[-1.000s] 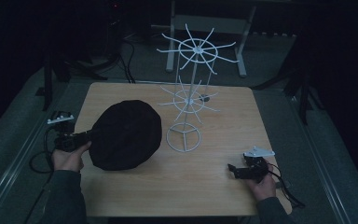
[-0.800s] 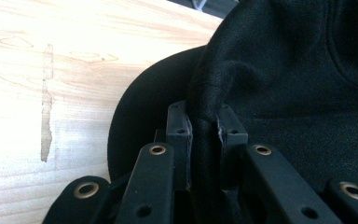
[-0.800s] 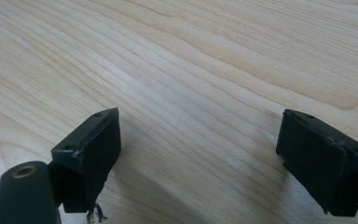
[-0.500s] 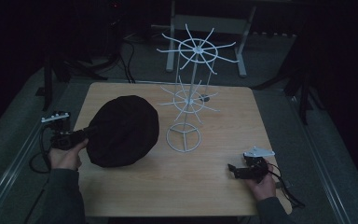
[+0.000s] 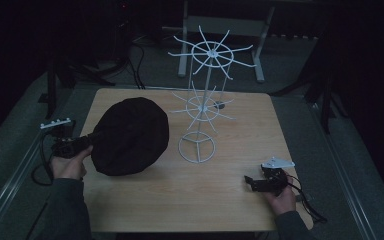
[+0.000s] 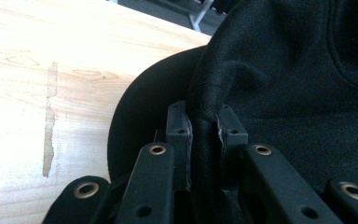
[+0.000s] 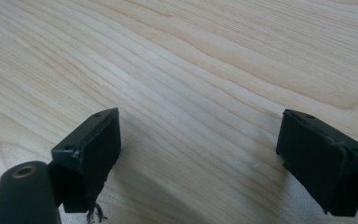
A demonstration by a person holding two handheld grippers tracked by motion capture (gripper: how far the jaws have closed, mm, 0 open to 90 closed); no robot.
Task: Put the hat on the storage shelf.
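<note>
My left claw (image 6: pixel 203 135) is clamped on a fold of the black hat (image 5: pixel 130 136), the 2 jaws pressed close with only the pinched cloth between them. In the high view my left hand (image 5: pixel 69 161) grips that claw (image 5: pixel 87 141) at the table's left edge, and the hat spreads from it over the left part of the wooden table (image 5: pixel 220 195), its far side tipped up off the wood. My right claw (image 7: pixel 200 140) stands wide open with nothing between its jaws, bare wood grain beneath. From above, my right hand (image 5: pixel 281 199) keeps that claw (image 5: pixel 252 181) low near the table's right front corner, well apart from the hat. Between the 2 claws, just beside the hat's right edge, stands a white wire rack (image 5: pixel 200 107) with a ring base and 2 tiers of spokes.
</note>
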